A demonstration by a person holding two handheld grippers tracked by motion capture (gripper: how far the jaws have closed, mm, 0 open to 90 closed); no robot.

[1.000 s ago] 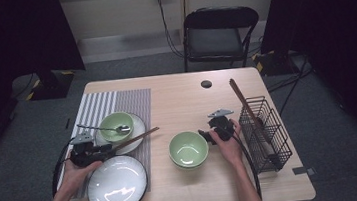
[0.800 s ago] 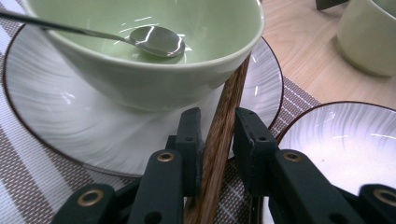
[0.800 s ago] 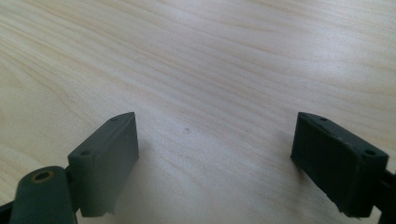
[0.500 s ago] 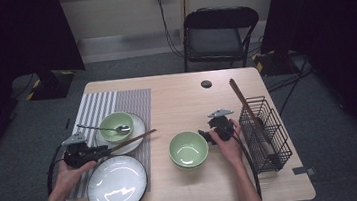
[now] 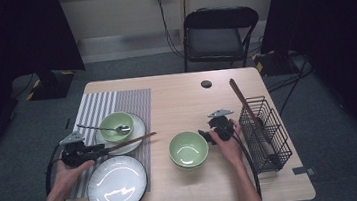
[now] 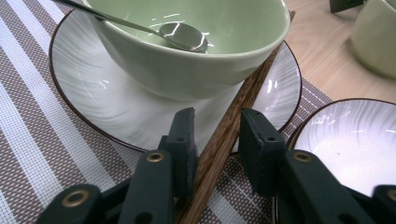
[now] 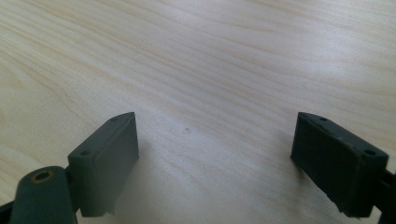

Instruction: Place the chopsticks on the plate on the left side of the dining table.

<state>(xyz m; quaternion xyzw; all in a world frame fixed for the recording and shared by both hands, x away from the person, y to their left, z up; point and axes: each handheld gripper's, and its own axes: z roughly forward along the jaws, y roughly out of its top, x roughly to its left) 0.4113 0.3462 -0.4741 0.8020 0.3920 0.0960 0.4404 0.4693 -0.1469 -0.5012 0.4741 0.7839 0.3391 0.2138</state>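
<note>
On mat (image 5: 131, 103): left tongs (image 6: 217, 135) half-closed astride chopsticks (image 6: 233, 135), ready to clamp; right tongs (image 7: 215, 158) wide, idle over bench (image 7: 210, 56).

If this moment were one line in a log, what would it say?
left gripper: around chopsticks, gap at one jaw | chopsticks: leaning on plate by bowl | right gripper: open over table
</note>
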